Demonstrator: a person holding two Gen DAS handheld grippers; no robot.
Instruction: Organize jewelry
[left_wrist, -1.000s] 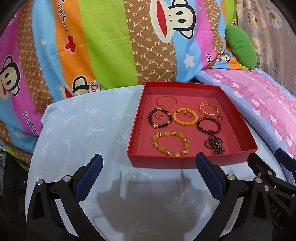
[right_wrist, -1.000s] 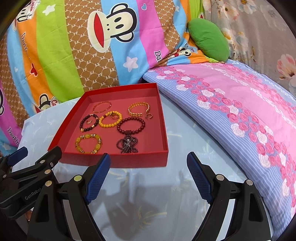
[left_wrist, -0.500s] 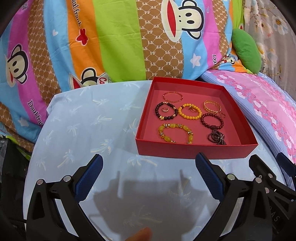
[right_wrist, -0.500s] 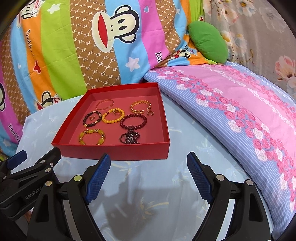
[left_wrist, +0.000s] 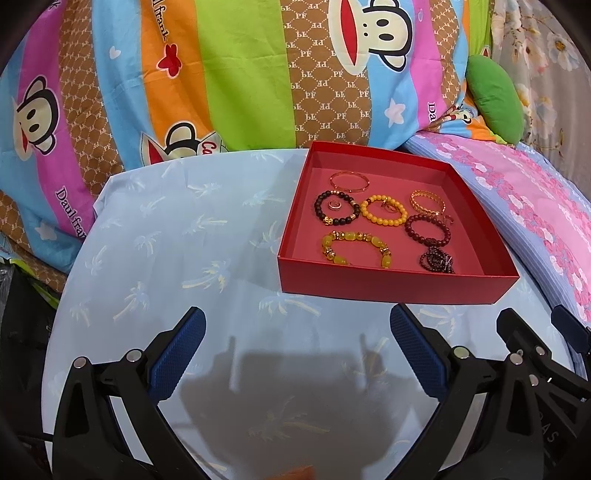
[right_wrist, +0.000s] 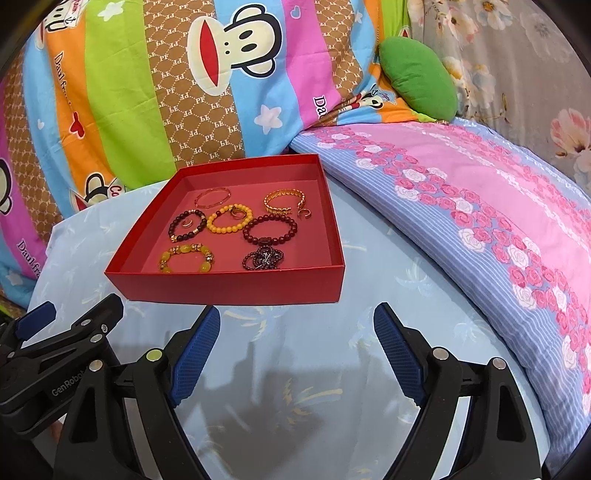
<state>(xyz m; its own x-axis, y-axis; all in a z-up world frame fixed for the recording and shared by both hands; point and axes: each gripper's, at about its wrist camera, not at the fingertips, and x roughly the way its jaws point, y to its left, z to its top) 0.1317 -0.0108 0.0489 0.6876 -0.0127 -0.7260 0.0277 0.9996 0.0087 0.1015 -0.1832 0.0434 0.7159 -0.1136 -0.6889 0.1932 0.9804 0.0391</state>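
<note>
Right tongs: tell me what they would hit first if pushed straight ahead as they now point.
Probably the near wall of the square red cardboard box, ahead of the open right tongs. Only pale blue palm-print cloth lies between; their height above it is unclear.

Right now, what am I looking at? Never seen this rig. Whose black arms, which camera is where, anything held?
No robot: a person holds a two-finger tool in each hand, each with a fisheye camera looking along its fingers. One picture is from the left tool, the other from the right tool. Both are open and hold nothing. Ahead, on a pale blue cloth, sits a red tray of jewelry: a yellow bead bracelet, a dark red one, a gold chain bracelet and others. Patterned bedding lies behind.
</note>
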